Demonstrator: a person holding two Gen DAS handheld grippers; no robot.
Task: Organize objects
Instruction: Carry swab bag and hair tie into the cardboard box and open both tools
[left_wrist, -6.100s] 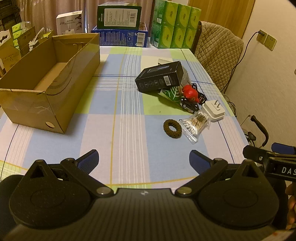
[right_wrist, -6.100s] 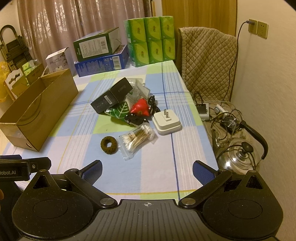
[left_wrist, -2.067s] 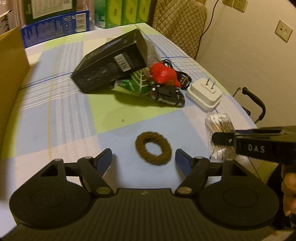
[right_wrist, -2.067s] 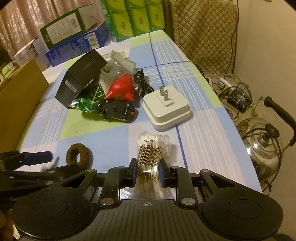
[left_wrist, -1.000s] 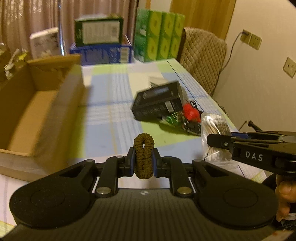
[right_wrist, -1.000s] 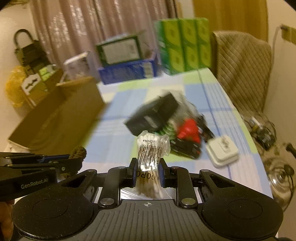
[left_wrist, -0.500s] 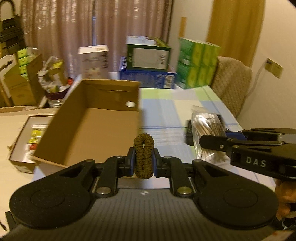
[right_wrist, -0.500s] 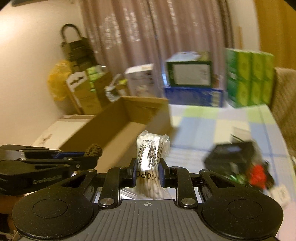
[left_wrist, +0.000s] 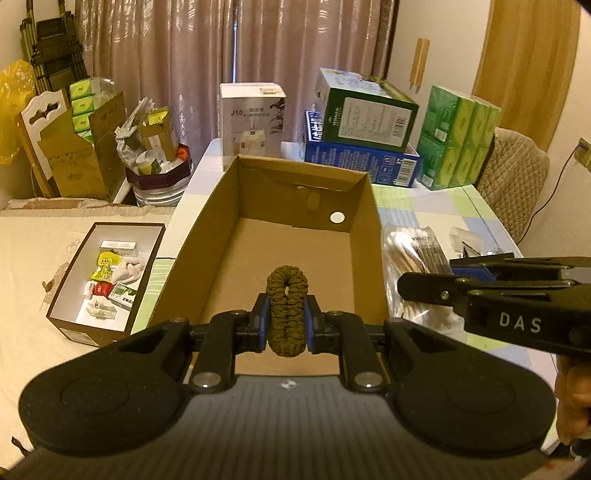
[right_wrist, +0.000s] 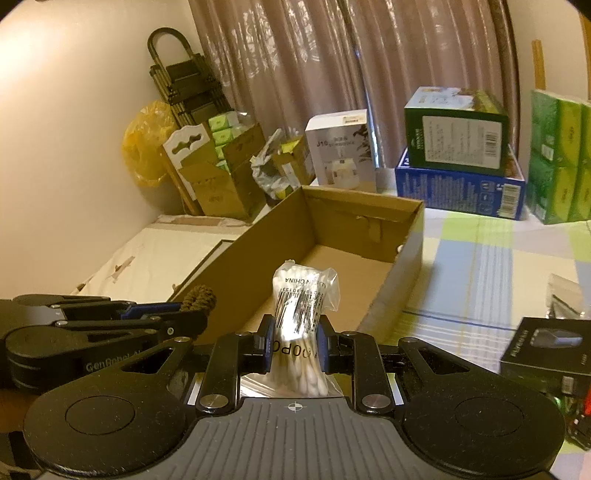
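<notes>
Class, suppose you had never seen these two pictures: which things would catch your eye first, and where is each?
The open cardboard box fills the middle of the table. Over its near end, the left hand-held gripper pinches a brown hair tie. To its right, the right hand-held gripper clamps a bag of cotton swabs.

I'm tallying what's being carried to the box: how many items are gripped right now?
2. A brown hair tie in the left gripper over the open cardboard box; a bag of cotton swabs in the right gripper beside it.
</notes>
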